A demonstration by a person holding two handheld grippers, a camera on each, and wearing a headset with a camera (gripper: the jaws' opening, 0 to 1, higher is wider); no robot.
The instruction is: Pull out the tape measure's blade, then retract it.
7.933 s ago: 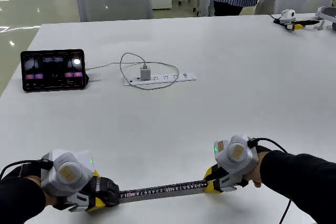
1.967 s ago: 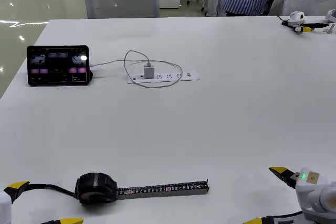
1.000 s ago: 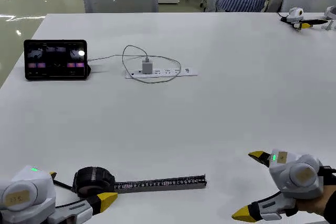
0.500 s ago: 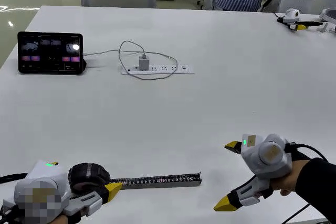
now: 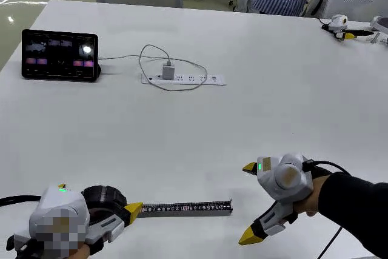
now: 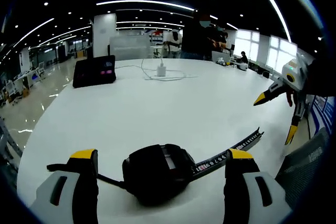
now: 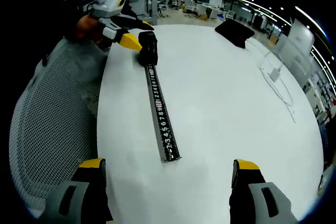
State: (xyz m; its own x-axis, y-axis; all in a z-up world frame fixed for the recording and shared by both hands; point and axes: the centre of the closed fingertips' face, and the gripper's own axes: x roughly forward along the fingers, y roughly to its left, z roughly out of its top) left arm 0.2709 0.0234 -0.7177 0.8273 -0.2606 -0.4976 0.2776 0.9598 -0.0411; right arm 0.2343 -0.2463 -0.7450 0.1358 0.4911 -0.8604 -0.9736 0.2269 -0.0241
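Note:
A black tape measure (image 5: 104,201) lies near the table's front edge, its blade (image 5: 185,208) drawn out to the right and flat on the table. My left gripper (image 5: 97,198) is open, and the case (image 6: 157,174) sits between its yellow-tipped jaws without visible contact. My right gripper (image 5: 248,203) is open just right of the blade's end (image 5: 230,207). In the right gripper view the blade (image 7: 160,109) runs away from my right gripper (image 7: 168,164) to the case (image 7: 148,45) and the left gripper (image 7: 113,11). The blade tip (image 7: 171,156) lies just ahead of the jaws, apart from them.
A tablet (image 5: 60,56) stands at the far left. A white power strip (image 5: 182,79) with a charger and looped cable lies mid-table. Another gripper device (image 5: 339,27) rests at the far right corner. People and a chair (image 5: 354,4) are beyond the far edge.
After both grippers let go of the tape and drew back, the left one has come forward around the case and the right one has moved left towards the blade's end. The tape has not moved.

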